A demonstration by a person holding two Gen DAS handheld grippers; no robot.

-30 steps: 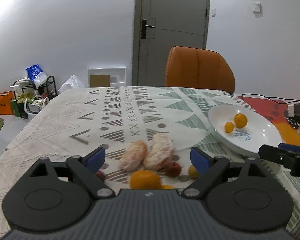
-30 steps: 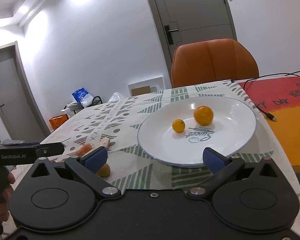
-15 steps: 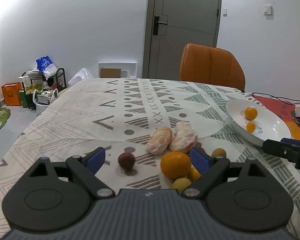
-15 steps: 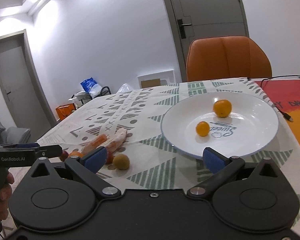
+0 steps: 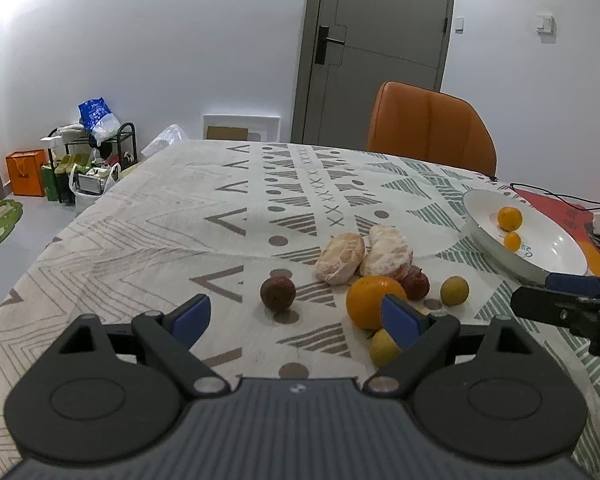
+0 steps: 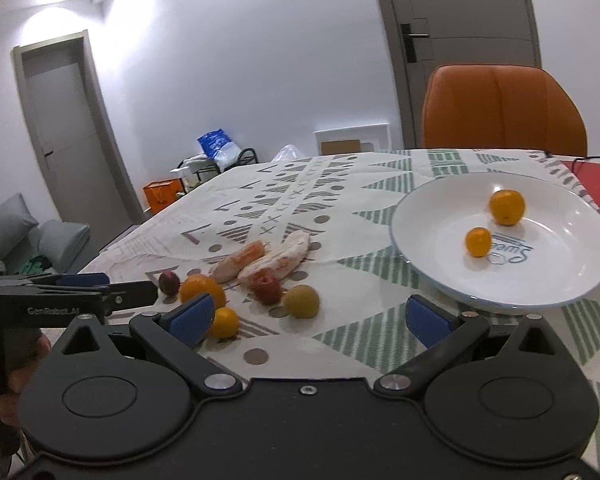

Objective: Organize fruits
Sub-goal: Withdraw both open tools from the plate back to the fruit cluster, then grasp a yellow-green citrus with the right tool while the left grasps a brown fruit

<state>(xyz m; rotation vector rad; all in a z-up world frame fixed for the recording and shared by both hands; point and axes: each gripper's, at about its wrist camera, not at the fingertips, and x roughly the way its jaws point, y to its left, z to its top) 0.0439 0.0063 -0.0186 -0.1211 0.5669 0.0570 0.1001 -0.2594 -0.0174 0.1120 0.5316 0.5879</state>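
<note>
Left tongs (image 5: 296, 316) stand wide apart, holding nothing; the right blue pad hides part of the large orange (image 5: 374, 300) and of a small yellow fruit (image 5: 383, 347) beside it. Right tongs (image 6: 308, 316) also gape wide and empty above the tabletop (image 6: 340, 344), one pad covering part of a small orange fruit (image 6: 224, 323). Farther on lie a brown fruit (image 5: 277, 293), a red fruit (image 5: 416, 285), a yellow-green fruit (image 5: 454, 290) and two peeled segments (image 5: 340, 258). Beyond, the white plate (image 6: 560, 280) holds two small oranges (image 6: 506, 207).
</note>
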